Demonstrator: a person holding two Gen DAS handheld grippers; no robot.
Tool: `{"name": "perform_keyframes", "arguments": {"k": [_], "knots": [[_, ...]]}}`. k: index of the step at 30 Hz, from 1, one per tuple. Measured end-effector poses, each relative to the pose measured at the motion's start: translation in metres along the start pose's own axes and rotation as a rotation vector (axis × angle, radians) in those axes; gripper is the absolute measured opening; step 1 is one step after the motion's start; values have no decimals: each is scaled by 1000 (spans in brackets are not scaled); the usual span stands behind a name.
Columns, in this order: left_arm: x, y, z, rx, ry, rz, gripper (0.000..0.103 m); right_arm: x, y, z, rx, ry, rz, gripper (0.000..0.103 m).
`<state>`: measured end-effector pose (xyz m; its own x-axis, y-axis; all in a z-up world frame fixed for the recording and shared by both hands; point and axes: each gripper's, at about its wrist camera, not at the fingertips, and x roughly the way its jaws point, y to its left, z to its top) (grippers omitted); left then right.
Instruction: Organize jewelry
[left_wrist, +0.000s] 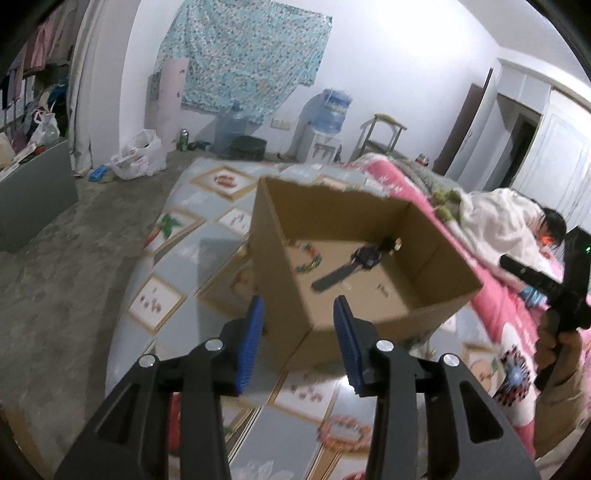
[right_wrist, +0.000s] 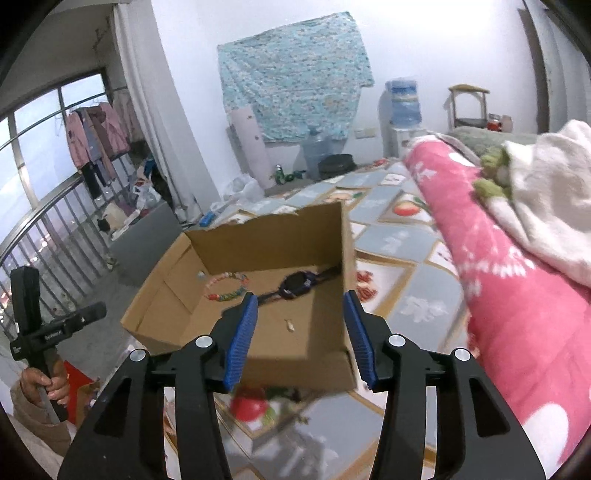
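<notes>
Two hand-held grippers hover over a patterned bedspread (left_wrist: 177, 266), both aimed at an open cardboard box (right_wrist: 266, 240) that sits on it. The left gripper (left_wrist: 299, 314) has its blue pads parted with nothing between them, the near corner of the box just beyond their tips; the right gripper (right_wrist: 301, 308) likewise stands open and empty, its pads framing the box's near wall without pressing on it. Inside the box lie a dark wristwatch (right_wrist: 295, 286) with its strap stretched out and, just beside it, a bracelet of coloured beads (right_wrist: 227, 286); a small pale scrap (right_wrist: 290, 325) rests on the box floor nearer the front. A hand (right_wrist: 46, 386) grips the handle of the other tool at the left edge of the right wrist view (the fingers wrap a black post). To the right of the box a pink quilt (right_wrist: 509, 288) is heaped along the bed, with a white garment (right_wrist: 546, 206) on top. Farther off, against the white wall, stand a water dispenser (right_wrist: 404, 110), a spare water jug (right_wrist: 317, 147) and a hanging blue floral cloth (right_wrist: 295, 74); clothes (right_wrist: 99, 136) hang by the window.
</notes>
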<state>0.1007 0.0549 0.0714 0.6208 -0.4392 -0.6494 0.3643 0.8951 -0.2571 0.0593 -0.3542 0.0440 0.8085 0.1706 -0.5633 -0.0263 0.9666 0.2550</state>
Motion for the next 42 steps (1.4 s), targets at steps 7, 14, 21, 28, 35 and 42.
{"name": "perform_keyframes", "arguments": {"k": [7,14,21,28,35,42], "knots": [[11,5,-40,-8,98,29,39,-3,-9,-40,40,100,-10,46],[31,-7,-74,40,174,31,39,25,12,-89,3,264,29,46],[39,-21,-83,94,183,20,39,48,50,-112,-100,348,92,42],[46,-29,-85,131,183,-3,39,59,73,-121,-191,376,124,33],[51,-37,-86,168,186,-16,39,61,81,-123,-209,383,153,26],[56,-43,-87,176,184,-32,39,63,82,-123,-194,379,166,25]]}}
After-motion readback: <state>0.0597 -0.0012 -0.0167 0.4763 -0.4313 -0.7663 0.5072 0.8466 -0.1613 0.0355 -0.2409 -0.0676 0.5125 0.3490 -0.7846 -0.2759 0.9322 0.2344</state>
